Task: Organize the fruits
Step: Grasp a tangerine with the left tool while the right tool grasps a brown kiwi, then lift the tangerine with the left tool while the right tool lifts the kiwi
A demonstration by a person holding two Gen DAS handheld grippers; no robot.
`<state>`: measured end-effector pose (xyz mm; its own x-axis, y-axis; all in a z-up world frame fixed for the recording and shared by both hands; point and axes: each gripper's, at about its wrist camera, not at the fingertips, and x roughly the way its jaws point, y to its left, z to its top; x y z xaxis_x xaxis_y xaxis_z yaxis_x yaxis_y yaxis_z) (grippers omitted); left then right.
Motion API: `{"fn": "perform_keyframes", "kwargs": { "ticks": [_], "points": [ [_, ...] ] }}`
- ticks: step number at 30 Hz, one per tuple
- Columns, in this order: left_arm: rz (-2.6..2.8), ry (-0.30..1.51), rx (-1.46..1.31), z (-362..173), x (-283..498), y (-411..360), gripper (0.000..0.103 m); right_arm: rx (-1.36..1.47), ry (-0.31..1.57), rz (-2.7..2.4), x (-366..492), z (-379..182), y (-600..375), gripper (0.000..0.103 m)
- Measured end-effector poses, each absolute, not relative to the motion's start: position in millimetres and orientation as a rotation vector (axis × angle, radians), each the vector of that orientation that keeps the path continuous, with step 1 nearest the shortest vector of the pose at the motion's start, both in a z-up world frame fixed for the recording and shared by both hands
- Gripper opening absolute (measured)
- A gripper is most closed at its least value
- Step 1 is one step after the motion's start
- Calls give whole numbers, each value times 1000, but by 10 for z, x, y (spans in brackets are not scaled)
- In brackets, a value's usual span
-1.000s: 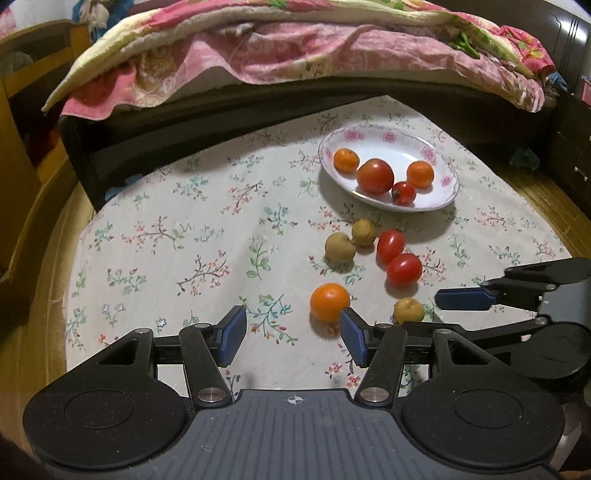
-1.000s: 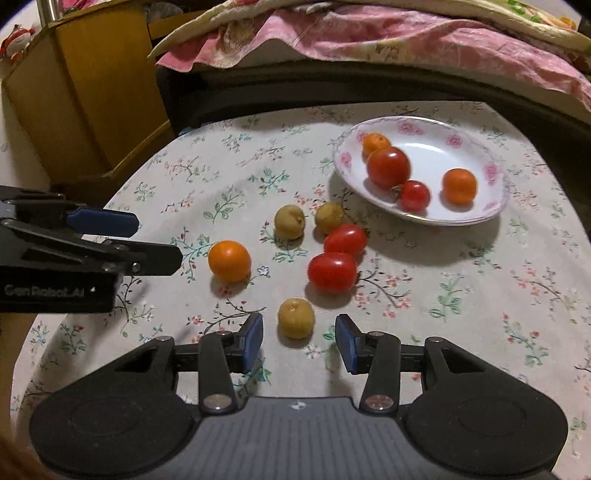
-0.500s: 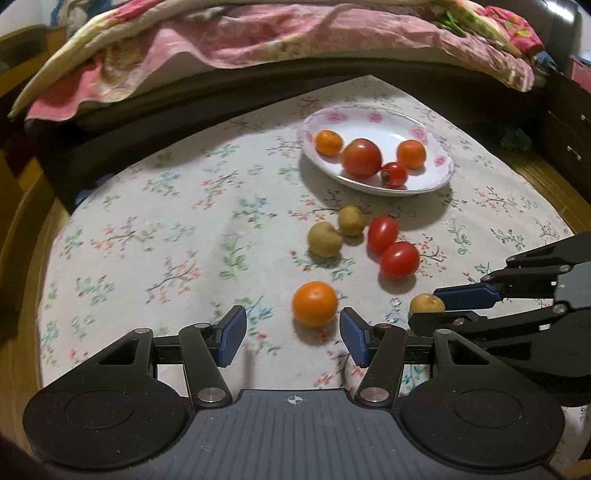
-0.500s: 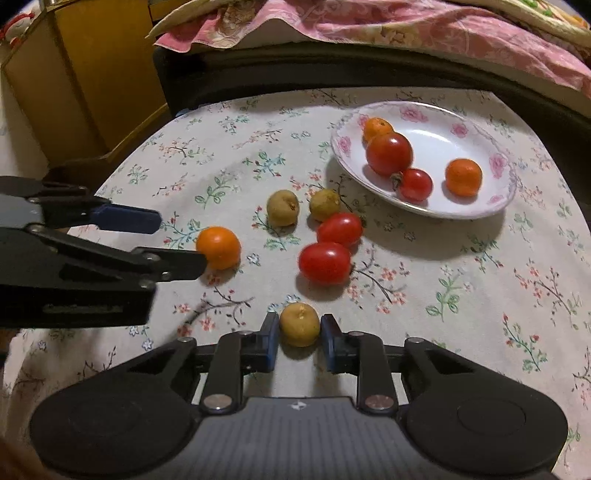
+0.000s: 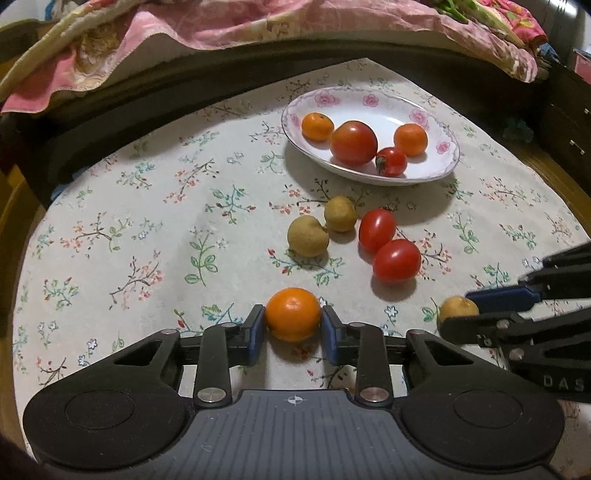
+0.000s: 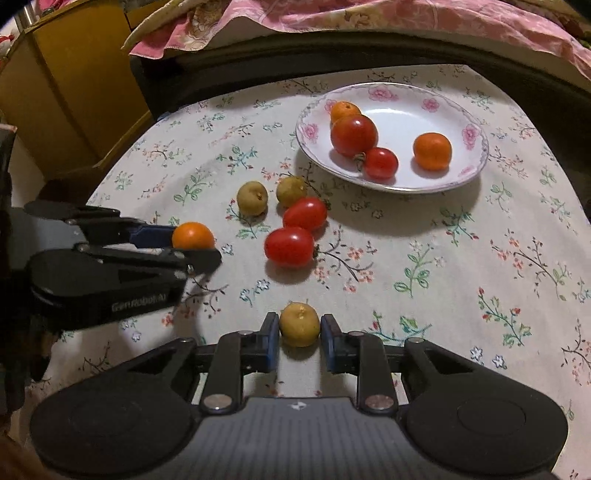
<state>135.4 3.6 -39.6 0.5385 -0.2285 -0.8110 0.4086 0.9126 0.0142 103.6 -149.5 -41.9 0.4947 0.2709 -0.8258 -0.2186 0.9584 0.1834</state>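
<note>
My left gripper (image 5: 293, 326) is shut on an orange mandarin (image 5: 293, 314), near the table's front; the right wrist view shows the same mandarin (image 6: 192, 235) between those fingers. My right gripper (image 6: 299, 341) is shut on a small yellow-brown fruit (image 6: 299, 324), which appears in the left wrist view (image 5: 457, 308) at the right. A white flowered plate (image 5: 436, 122) at the back holds two mandarins and two tomatoes. Two red tomatoes (image 5: 396, 259) and two more yellow-brown fruits (image 5: 307, 235) lie loose on the floral cloth in the middle.
A dark bed frame (image 5: 184, 77) with pink bedding (image 5: 221, 26) runs along the table's far edge. A yellow wooden cabinet (image 6: 62, 81) stands at the left. The round table's edge (image 5: 22, 258) curves close at left and right.
Both grippers moved forward and down. The left one closed on the mandarin. The right one, around the yellow-brown fruit half a second ago, still grips it.
</note>
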Motion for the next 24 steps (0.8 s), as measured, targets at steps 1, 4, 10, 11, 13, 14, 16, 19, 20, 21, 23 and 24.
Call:
{"fn": "perform_keyframes", "kwargs": {
  "ticks": [1, 4, 10, 11, 13, 14, 16, 19, 20, 21, 23, 24],
  "points": [
    [-382, 929, 213, -397, 1366, 22, 40, 61, 1012, 296, 1027, -422, -1511, 28],
    [-392, 933, 212, -387, 1371, -14, 39, 63, 1008, 293, 989, -413, -1566, 28],
    [-434, 947, 249, -376, 1220, -99, 39, 62, 1003, 287, 986, -401, -1634, 28],
    [-441, 948, 254, -367, 1177, -102, 39, 59, 1003, 287, 976, -405, -1640, 28],
    [-458, 950, 258, -343, 1090, -96, 39, 45, 1005, 288, 958, -422, -1634, 28],
    [-465, 950, 261, -333, 1044, -96, 39, 39, 1006, 291, 944, -429, -1630, 28],
    [-473, 950, 271, -329, 972, -106, 40, 22, 1000, 296, 916, -442, -1613, 28],
    [-477, 963, 277, -376, 922, -127, 41, -10, 994, 302, 897, -442, -1581, 28],
    [-476, 963, 282, -391, 913, -134, 42, -4, 1006, 310, 903, -461, -1578, 29],
    [-477, 958, 290, -389, 907, -139, 42, -5, 1004, 310, 895, -468, -1579, 29],
    [-484, 956, 295, -378, 916, -149, 44, -22, 998, 314, 881, -469, -1566, 29],
    [-488, 963, 294, -382, 924, -151, 51, -26, 998, 316, 880, -469, -1565, 29]
  ]
}}
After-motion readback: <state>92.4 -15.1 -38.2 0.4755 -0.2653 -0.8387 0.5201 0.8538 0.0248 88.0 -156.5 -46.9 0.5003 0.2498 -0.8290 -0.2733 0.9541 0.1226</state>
